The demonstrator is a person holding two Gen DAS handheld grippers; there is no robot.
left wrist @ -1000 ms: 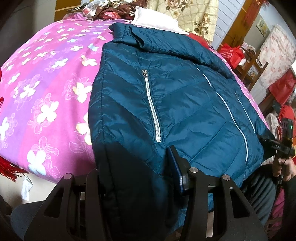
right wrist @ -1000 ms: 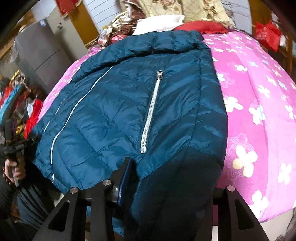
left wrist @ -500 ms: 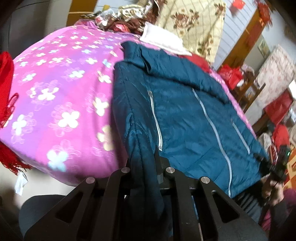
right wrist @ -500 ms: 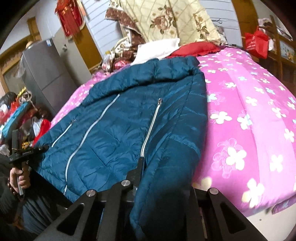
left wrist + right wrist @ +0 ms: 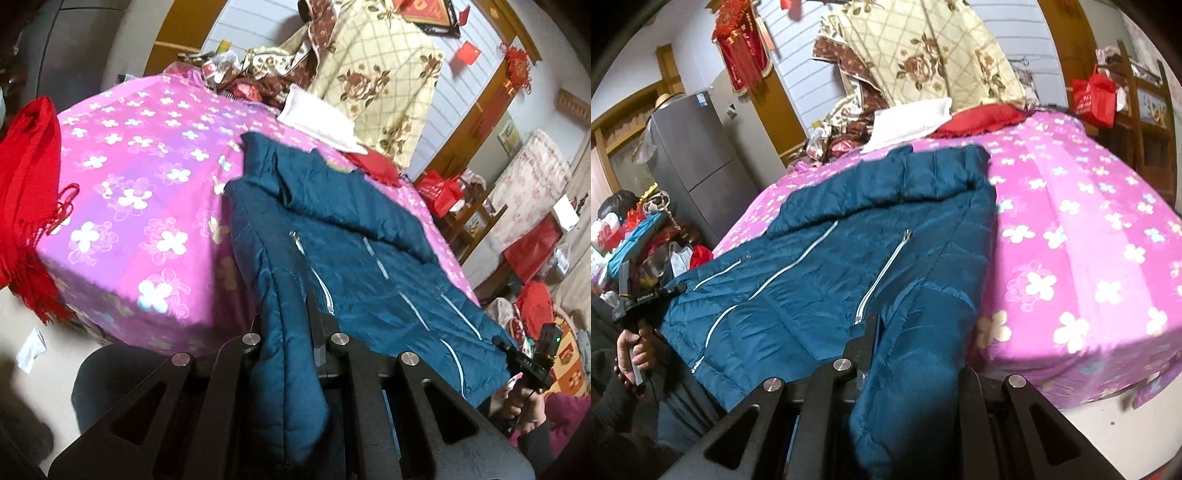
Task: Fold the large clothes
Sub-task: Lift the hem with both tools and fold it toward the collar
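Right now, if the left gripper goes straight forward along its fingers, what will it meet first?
Probably the blue jacket itself: the left gripper already pinches its hem, and the jacket's body lies ahead on the pink bedspread.

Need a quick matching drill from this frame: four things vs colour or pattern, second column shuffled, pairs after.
Things:
1. jacket
2. bedspread
3. pillow
4. quilt

Looks:
A. white
B. cream with brown roses
C. dark teal
D. pink with flowers

Pairs: 1-C, 2-D, 3-A, 4-B
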